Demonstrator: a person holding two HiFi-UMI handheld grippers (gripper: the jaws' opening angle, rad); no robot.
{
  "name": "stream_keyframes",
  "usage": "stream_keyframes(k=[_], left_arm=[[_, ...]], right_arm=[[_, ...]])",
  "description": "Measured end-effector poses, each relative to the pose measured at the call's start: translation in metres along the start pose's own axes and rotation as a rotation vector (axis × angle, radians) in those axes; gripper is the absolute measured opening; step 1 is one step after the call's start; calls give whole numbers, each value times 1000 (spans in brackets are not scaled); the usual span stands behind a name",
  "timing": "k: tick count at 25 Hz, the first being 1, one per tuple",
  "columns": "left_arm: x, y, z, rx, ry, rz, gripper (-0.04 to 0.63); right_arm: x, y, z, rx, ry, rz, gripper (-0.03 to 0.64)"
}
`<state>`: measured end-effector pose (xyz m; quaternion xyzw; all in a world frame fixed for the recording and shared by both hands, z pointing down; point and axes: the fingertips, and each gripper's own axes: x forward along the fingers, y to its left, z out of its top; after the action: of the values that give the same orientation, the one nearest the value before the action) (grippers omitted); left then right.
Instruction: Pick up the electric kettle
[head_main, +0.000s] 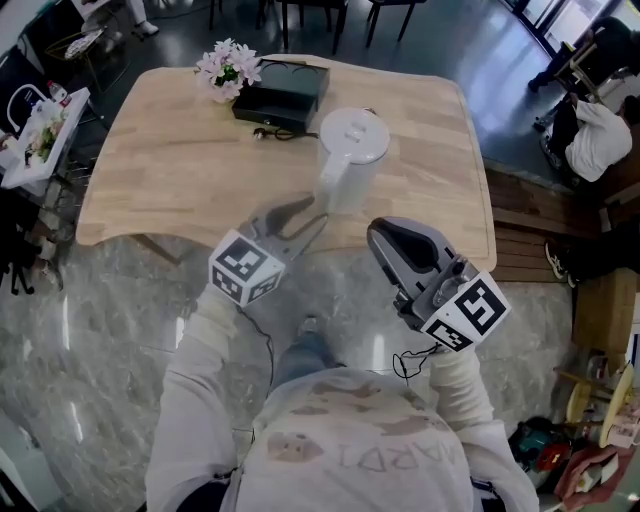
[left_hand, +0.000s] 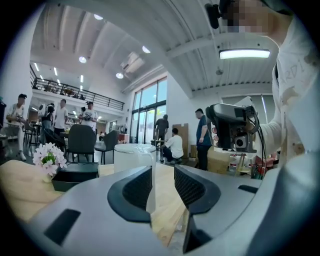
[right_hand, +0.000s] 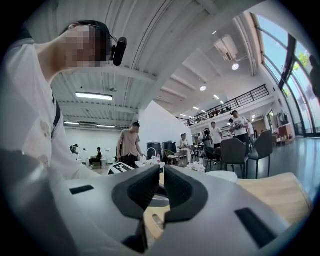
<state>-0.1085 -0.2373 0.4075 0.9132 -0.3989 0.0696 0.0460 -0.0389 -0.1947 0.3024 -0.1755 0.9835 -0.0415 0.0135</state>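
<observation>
I see the electric kettle (head_main: 352, 150) standing upright on the bench (head_main: 170, 170), just beyond the left hand-held gripper (head_main: 308, 218), whose jaws stand wide and empty. The right hand-held gripper (head_main: 382, 238) is nearly closed and holds nothing.

The only lettering I can find is the pale print across the chest of my shirt (head_main: 352, 456). From the head view it stands upside down, and I cannot read it for certain. The left gripper view catches a few strokes of it, also unclear. The cube (head_main: 245, 268) on my left gripper (head_main: 312, 216) and the cube (head_main: 468, 312) on my right gripper (head_main: 385, 236) bear black-and-white square markers, which are patterns and not letters.
</observation>
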Motion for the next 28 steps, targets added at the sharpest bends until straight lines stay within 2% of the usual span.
stream_keyframes(k=[11,21,28], left_arm=[[18,42,-21,-19,49,-89,124],[35,43,-35,-46,105,-280,126],[44,39,-44,-25,130,-381,140]], right_arm=[[24,-33,-7,11,29,-51,34],[37,-56,-18,30,59,-83,34],[39,-67,-24,40,79,-108,34]])
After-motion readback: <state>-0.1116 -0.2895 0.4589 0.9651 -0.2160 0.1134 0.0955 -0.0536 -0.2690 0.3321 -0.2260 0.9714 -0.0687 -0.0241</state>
